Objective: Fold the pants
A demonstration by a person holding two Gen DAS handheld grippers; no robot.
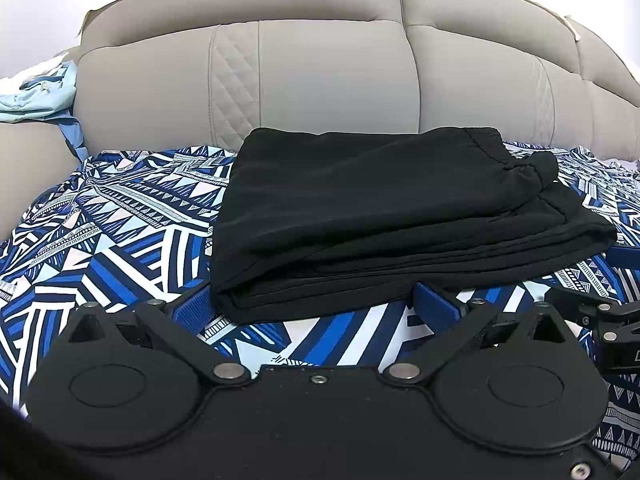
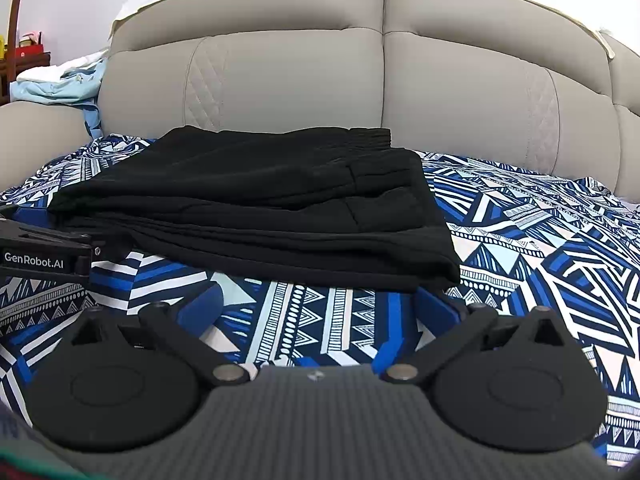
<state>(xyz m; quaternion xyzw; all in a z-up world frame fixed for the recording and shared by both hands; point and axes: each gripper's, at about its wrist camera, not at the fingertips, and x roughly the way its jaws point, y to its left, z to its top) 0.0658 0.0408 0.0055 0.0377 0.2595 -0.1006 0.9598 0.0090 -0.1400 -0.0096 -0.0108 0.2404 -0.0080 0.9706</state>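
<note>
Black pants (image 1: 360, 216) lie folded into a thick, flat rectangular stack on a sofa seat covered by a blue, white and black geometric patterned sheet (image 1: 100, 232). The stack sits toward the back of the seat, close to the grey padded backrest (image 1: 320, 80), with its layered folded edges facing the front edge of the seat. In the left wrist view the gathered elastic waistband shows at the far right corner of the stack, bunched up just in front of the backrest. The left gripper (image 1: 320, 304) rests low near the front edge of the seat, its two blue fingers spread wide with nothing between them; the left blue finger (image 1: 192, 312) sits just beside the near left corner of the stack, possibly touching it, and the other finger lies just in front of the stack's near edge. The right gripper (image 2: 320, 308) is also low over the sheet, its blue fingers spread wide and holding nothing, just in front of the near right part of the stack; whether the right finger touches the fabric cannot be told. In the right wrist view, part of the left gripper with white lettering appears at the left edge, next to the near left corner of the stack. A pale blue garment (image 2: 60, 84) lies crumpled on the sofa's left armrest (image 2: 40, 124), well apart from the pants. A wooden piece of furniture with a red box (image 2: 28, 50) stands beyond the armrest at the far left.
</note>
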